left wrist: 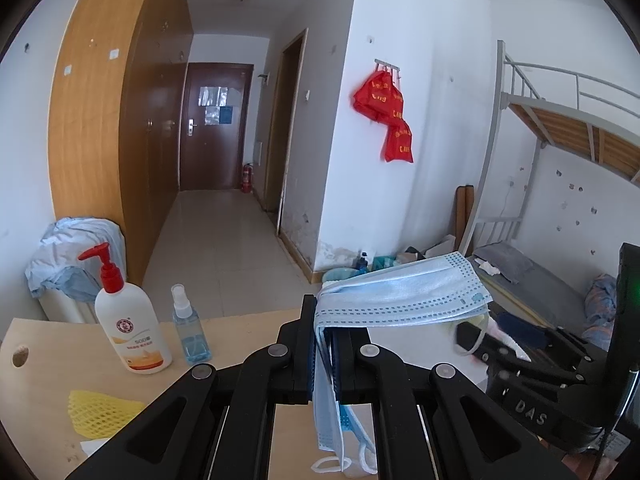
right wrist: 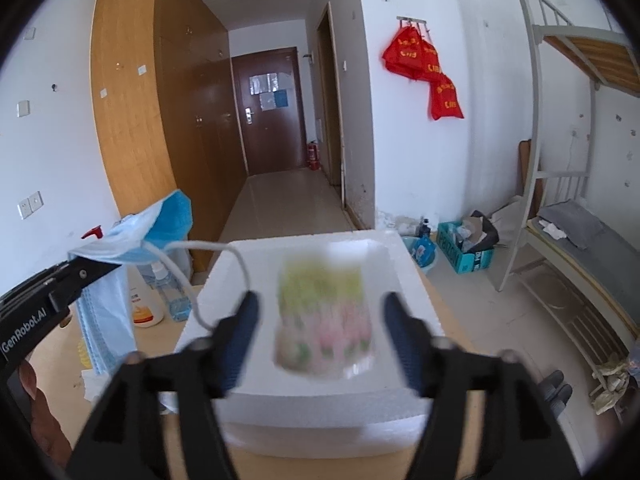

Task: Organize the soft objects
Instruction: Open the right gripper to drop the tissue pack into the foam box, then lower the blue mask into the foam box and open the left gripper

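Observation:
My left gripper (left wrist: 326,332) is shut on a stack of light blue face masks (left wrist: 404,296), held above the wooden table; part of the stack hangs down between the fingers. In the right wrist view the same masks (right wrist: 108,304) hang from the left gripper (right wrist: 100,264) at the left, one ear loop (right wrist: 240,264) trailing toward my right gripper. My right gripper (right wrist: 320,332) is open above a white foam box (right wrist: 224,288). A blurred soft pink-and-green object (right wrist: 324,320) is between the open fingers, over the box; I cannot tell if it rests inside.
A white lotion pump bottle (left wrist: 130,324), a clear blue spray bottle (left wrist: 190,328) and a yellow foam net (left wrist: 100,414) are on the table (left wrist: 36,392) at the left. A bunk bed (right wrist: 576,216) stands right; bins (right wrist: 464,244) sit on the floor.

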The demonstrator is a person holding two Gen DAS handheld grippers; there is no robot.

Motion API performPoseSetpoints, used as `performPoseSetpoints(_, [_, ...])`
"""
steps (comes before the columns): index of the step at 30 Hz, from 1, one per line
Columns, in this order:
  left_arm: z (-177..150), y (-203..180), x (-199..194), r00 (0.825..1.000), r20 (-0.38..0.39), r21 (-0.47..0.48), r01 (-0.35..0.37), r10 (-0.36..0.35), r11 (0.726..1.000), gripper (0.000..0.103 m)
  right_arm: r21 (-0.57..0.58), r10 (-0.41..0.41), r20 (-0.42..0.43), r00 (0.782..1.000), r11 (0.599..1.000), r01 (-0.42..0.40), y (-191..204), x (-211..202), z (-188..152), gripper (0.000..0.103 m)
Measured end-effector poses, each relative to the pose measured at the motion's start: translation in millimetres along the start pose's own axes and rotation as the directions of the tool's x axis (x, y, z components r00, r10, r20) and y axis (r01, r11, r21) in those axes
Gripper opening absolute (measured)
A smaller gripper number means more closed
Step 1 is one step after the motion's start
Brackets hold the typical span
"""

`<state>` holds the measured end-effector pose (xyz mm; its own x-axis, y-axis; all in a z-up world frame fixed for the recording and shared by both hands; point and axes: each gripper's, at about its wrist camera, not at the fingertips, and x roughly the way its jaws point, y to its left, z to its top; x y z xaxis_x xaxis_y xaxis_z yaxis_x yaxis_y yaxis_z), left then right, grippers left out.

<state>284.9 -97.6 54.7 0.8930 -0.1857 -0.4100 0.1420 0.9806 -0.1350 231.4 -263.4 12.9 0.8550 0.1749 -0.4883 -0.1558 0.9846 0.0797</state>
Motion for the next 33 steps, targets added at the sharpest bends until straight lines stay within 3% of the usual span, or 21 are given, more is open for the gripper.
performPoseSetpoints(10, [-0.3, -5.5, 9.2, 0.999, -0.031, 0.008, 0.021, -0.020, 1.000, 0.007, 0.025, 0.002, 0.031, 1.000, 1.000, -0.003, -8.4, -16.6, -4.9, 0.078])
performPoseSetpoints(27, [-1.9, -65.6, 40.1, 0.988, -0.079, 0.074, 0.139, -0.133, 0.987, 0.007, 0.090, -0.064, 0.080, 0.995, 0.994, 0.057, -41.3, -47.6, -13.1, 0.078])
performPoseSetpoints(33, [2.9, -73.3, 53.7, 0.990, -0.080, 0.085, 0.119, -0.112, 0.989, 0.007, 0.099, -0.064, 0.079, 0.995, 0.994, 0.056, -43.5, -48.3, -16.0, 0.078])
